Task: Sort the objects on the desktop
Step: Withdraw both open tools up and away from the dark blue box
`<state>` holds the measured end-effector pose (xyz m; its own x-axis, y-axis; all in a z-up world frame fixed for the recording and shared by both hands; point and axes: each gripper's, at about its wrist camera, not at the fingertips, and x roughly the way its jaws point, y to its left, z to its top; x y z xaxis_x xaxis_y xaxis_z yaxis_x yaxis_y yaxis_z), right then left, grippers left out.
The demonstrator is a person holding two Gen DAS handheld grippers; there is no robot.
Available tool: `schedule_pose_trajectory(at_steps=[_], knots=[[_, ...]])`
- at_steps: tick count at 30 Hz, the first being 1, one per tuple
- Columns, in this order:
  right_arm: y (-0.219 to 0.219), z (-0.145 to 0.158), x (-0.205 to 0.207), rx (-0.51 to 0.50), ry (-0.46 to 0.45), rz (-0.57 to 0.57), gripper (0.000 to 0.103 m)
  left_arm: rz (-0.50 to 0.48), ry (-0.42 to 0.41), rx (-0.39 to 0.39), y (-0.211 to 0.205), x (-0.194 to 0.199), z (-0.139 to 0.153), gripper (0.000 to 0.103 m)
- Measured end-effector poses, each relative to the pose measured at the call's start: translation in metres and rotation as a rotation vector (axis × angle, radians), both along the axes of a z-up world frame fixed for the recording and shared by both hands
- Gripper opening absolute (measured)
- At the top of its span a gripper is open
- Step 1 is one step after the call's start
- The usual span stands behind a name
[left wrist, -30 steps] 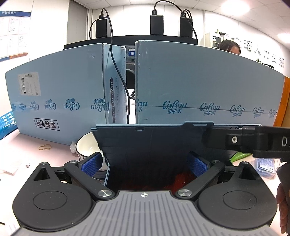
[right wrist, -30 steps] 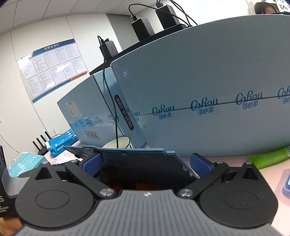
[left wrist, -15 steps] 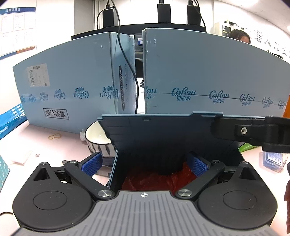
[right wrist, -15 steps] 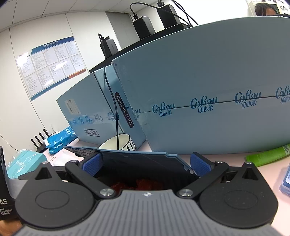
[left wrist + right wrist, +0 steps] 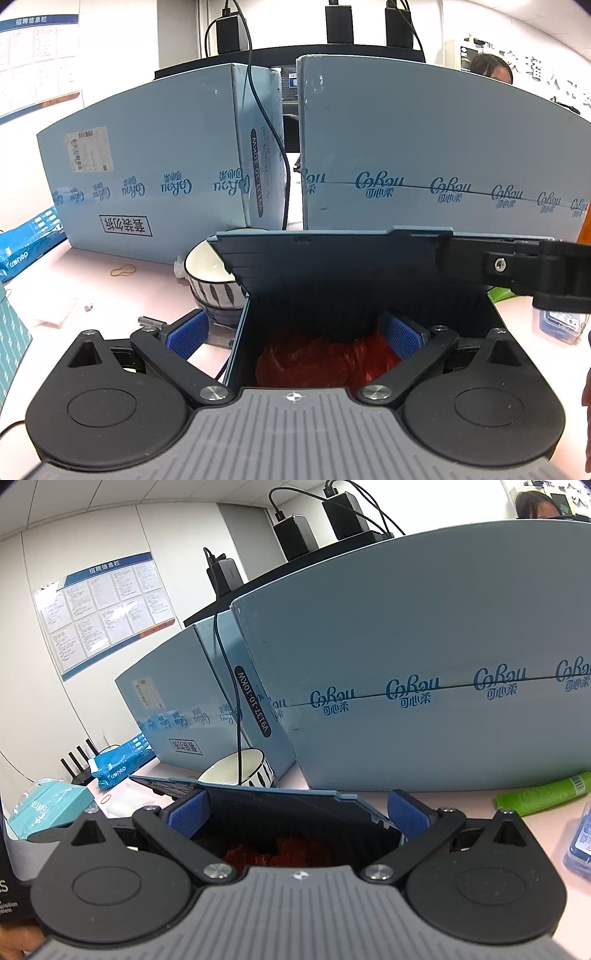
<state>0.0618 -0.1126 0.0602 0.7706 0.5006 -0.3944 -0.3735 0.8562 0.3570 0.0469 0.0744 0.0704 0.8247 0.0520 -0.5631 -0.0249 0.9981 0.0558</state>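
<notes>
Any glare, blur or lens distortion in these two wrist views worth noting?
Left wrist view: strong fisheye bowing of the blue cartons, blown-out ceiling at the top right, and the bin interior is dark shadow over the red bag. Right wrist view: same bowing, tilted horizon, the poster washed by glare; the bin's inside is nearly black. No obvious motion blur in either.
</notes>
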Motion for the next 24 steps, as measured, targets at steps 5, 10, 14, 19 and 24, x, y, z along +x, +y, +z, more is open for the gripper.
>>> schedule_pose_trajectory(at_steps=[5,10,14,19,24], knots=[[-0.002,-0.004,-0.003,0.003,0.017,-0.003,0.103,-0.001,0.015,-0.011,0.0,-0.007,0.0,0.1],[-0.001,-0.008,-0.007,0.0,0.025,-0.002,0.103,-0.011,0.032,-0.026,0.001,-0.018,-0.003,0.1],[0.0,-0.01,-0.009,-0.008,0.029,-0.001,0.103,-0.014,0.047,-0.037,0.001,-0.027,-0.006,0.1],[0.001,-0.015,-0.011,-0.022,0.034,0.0,0.103,-0.034,0.067,-0.055,0.001,-0.038,-0.01,0.1],[0.003,-0.018,-0.012,-0.028,0.039,0.0,0.103,-0.055,0.087,-0.065,-0.001,-0.047,-0.018,0.1]])
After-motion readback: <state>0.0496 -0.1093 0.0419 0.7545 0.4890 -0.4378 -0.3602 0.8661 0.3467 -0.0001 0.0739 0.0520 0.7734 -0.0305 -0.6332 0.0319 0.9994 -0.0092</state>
